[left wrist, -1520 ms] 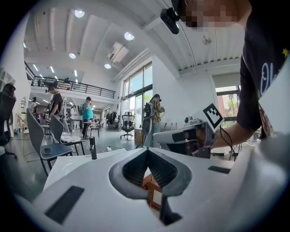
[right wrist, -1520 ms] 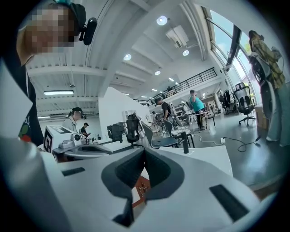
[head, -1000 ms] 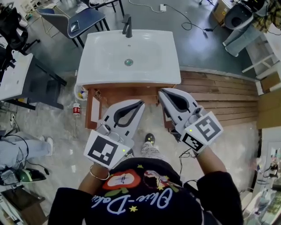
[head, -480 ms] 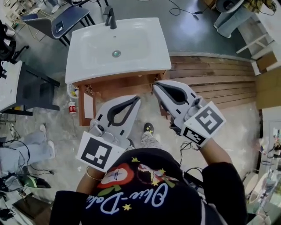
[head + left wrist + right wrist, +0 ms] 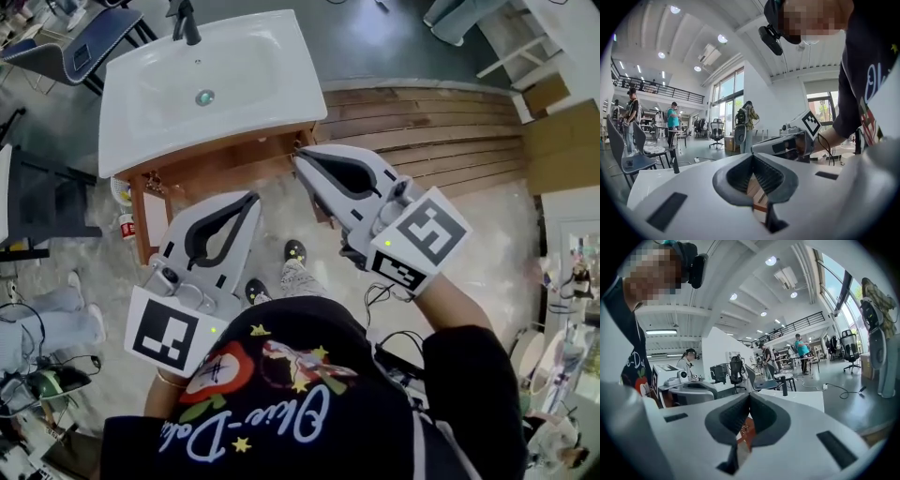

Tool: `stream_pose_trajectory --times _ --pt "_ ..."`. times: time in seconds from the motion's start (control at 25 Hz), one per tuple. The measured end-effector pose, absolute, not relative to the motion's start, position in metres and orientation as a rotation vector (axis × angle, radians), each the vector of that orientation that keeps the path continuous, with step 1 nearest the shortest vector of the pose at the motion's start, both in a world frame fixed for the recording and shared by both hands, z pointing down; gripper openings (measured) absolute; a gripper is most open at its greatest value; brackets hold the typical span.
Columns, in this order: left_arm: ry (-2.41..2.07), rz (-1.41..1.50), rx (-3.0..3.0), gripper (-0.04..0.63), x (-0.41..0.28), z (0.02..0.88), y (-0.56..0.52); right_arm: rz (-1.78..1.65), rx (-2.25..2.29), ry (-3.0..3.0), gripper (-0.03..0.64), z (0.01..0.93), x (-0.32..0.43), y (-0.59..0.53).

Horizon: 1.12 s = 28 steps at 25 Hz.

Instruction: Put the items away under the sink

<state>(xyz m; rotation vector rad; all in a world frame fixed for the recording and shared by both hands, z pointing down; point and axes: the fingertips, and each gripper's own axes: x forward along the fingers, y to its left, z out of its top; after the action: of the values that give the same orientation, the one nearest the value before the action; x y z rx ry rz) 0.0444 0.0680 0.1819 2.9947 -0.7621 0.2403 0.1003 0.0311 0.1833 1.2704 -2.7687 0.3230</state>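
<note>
In the head view a white sink (image 5: pixel 244 66) with a black faucet (image 5: pixel 185 21) sits on a wooden cabinet (image 5: pixel 220 161) at the upper left. A small bottle with a red label (image 5: pixel 127 226) stands on the floor by the cabinet's left side, below a round container (image 5: pixel 119 192). My left gripper (image 5: pixel 250 198) is shut and empty, held in front of the cabinet. My right gripper (image 5: pixel 300 156) is shut and empty too, its tip near the cabinet's right front corner. Each gripper view shows closed jaws, left gripper (image 5: pixel 752 155) and right gripper (image 5: pixel 749 394), with nothing between them.
A pale door panel (image 5: pixel 150 214) hangs open at the cabinet's left. Wooden decking (image 5: pixel 422 131) runs to the right of the cabinet. A dark table (image 5: pixel 47 202) and a chair (image 5: pixel 80 56) stand to the left. The person's shoes (image 5: pixel 293 251) are on the floor below the grippers.
The head view has swung, so the sink and cabinet now sit further up and left. Both grippers have stayed shut and empty, drifting left with the view.
</note>
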Motion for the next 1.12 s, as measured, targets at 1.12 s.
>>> stream_pose_trajectory --times 1.12 --pt "-0.832 0.187 2.994 0.008 0.034 0.182 0.048 0.302 1.347 -2.776 0.008 0.177 0.108 0.021"
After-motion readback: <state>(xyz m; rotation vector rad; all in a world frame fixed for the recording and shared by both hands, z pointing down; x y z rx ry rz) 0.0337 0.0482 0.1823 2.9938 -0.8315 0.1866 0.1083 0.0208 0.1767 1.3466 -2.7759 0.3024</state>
